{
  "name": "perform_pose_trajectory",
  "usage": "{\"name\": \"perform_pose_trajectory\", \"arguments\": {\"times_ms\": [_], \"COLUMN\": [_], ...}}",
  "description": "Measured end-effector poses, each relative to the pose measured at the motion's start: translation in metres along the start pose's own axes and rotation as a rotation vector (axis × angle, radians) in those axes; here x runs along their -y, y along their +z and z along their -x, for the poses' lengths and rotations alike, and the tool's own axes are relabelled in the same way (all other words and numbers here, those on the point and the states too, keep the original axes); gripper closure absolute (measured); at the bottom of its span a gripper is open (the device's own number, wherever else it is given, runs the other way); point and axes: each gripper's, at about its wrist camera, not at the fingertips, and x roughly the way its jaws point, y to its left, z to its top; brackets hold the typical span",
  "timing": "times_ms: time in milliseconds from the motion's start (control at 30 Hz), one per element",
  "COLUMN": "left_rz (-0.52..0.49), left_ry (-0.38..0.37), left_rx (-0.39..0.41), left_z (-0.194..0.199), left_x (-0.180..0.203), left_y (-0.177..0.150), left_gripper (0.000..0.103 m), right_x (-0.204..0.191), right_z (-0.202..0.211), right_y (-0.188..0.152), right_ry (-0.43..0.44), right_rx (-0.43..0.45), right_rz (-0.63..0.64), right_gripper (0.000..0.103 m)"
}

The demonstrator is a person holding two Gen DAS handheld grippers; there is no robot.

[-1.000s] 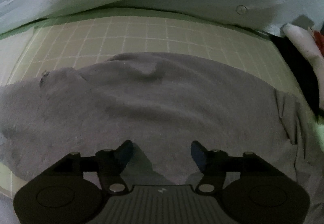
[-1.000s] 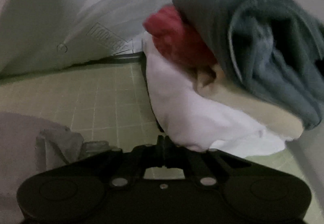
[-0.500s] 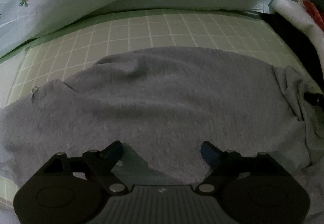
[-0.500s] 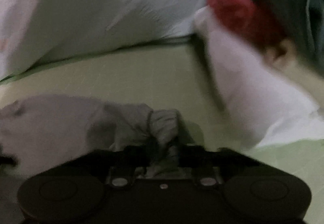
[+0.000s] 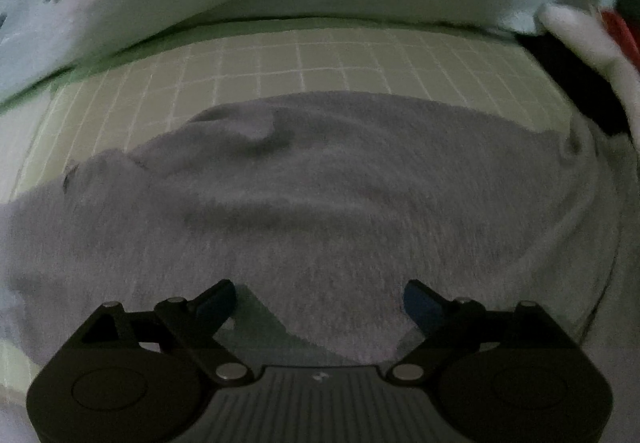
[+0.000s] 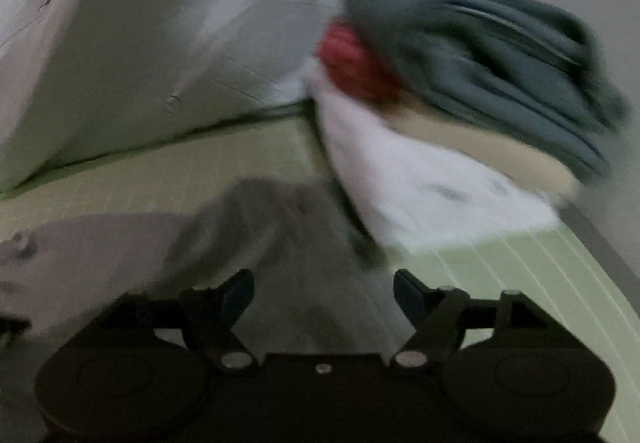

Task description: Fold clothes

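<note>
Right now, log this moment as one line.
left gripper: open over grey garment | right gripper: just opened, nothing between pads | clothes pile: beside

Left gripper (image 5: 319,297) angled steeply down, jaws wide apart, just opened a little further, nothing pressed between the pads. Right gripper (image 6: 323,289) tilted down less steeply, jaws just sprung open, pads gripping nothing.

My left claw (image 5: 318,301) was matte black, with blue pads (image 5: 416,297), silver screws and a ribbed grey body. My right claw (image 6: 323,293) looked alike, black with round side caps.
</note>
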Motion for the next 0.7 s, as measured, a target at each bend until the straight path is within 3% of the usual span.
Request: {"name": "perform_pose_trajectory", "arguments": {"times_ms": [233,267,300,333,467,633,667,700], "left_rz": [0.016,0.026,0.035,0.044,0.128,0.255,0.284,0.316], "left_ry": [0.028,0.037,0.046,0.055,0.103,0.187,0.205,0.225], "left_rx": [0.076,0.086,0.095,0.104,0.128,0.146,0.145,0.145], "left_z": [0.038,0.045,0.052,0.058,0.086,0.122,0.129,0.136], "left_x": [-0.016,-0.020,-0.024,-0.028,-0.053,-0.103,-0.114,-0.127], "left_y": [-0.010,-0.015,-0.019,-0.024,-0.049,-0.093,-0.102,-0.112], "left_gripper": [0.012,0.012,0.012,0.012,0.012,0.012,0.012,0.012], "right_x": [0.040,0.045,0.057,0.060,0.055,0.047,0.040,0.033], "right_z": [0.029,0.031,0.045,0.046,0.068,0.079,0.082,0.086], "right_y": [-0.061,-0.065,-0.074,-0.075,-0.087,-0.085,-0.083,-0.081], "right_ry": [-0.135,-0.123,-0.102,-0.085,-0.237,-0.282,-0.302,-0.316], "right_rx": [-0.114,-0.119,-0.125,-0.133,-0.126,-0.124,-0.110,-0.094], "right_rz": [-0.061,-0.087,-0.121,-0.153,-0.076,-0.056,-0.031,-0.015], "right_gripper": [0.021,0.028,0.049,0.055,0.061,0.049,0.039,0.022]}}
